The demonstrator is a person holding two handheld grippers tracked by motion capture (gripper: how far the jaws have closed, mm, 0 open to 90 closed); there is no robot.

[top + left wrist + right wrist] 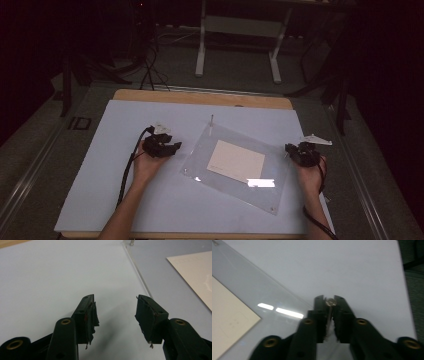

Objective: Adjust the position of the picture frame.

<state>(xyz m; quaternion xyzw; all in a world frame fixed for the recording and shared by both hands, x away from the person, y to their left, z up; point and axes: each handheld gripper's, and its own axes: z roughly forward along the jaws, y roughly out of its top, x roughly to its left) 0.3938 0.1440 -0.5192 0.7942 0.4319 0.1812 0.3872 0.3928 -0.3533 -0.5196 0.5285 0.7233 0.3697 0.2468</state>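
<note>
A clear plastic sheet (200, 160) lies tilted on the white board, with a cream paper (236, 161) under it. My right gripper (289, 149) is at the sheet's right corner. In the right gripper view its jaws (328, 298) are shut on a small metal screw (330, 302) that stands at the sheet's (274, 297) edge. My left gripper (175, 146) hovers just left of the sheet. Its jaws (115, 298) are open with nothing between them, and the sheet's edge (162, 272) and paper (195, 270) lie to their right.
Another screw (212, 120) stands at the sheet's far corner, also seen in the left gripper view (131, 243). A further one (272, 207) sits at the near right corner. The white board (125, 190) covers a wooden table (200, 97). Dark stands and cables lie beyond.
</note>
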